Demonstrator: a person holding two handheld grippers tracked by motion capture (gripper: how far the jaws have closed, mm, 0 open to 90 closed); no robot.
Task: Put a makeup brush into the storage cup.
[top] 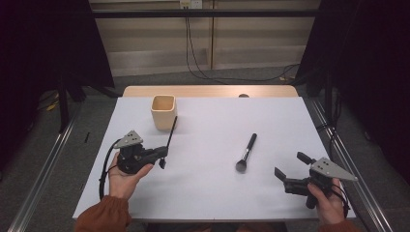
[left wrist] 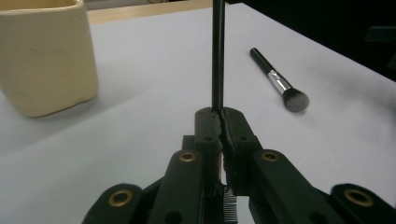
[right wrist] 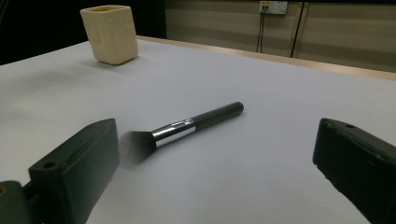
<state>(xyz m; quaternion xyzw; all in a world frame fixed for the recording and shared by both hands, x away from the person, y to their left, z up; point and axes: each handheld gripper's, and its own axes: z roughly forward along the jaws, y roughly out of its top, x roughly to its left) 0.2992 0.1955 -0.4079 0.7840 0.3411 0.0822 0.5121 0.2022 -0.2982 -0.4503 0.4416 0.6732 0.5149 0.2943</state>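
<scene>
A thin black stick is pinched between the jaws of my left gripper. It rises upright from the jaws in the left gripper view, where that gripper is shut on it. In the high view its far end reaches up beside the cream square cup. A black makeup brush with a silver ferrule lies flat mid-table, bristles toward me. My right gripper stands open near the front right, empty, with the brush ahead of it.
The white table sheet ends in a wooden strip at the back. Dark curtains flank both sides, and cables hang down the back wall. The cup stands at the far left corner in the right gripper view.
</scene>
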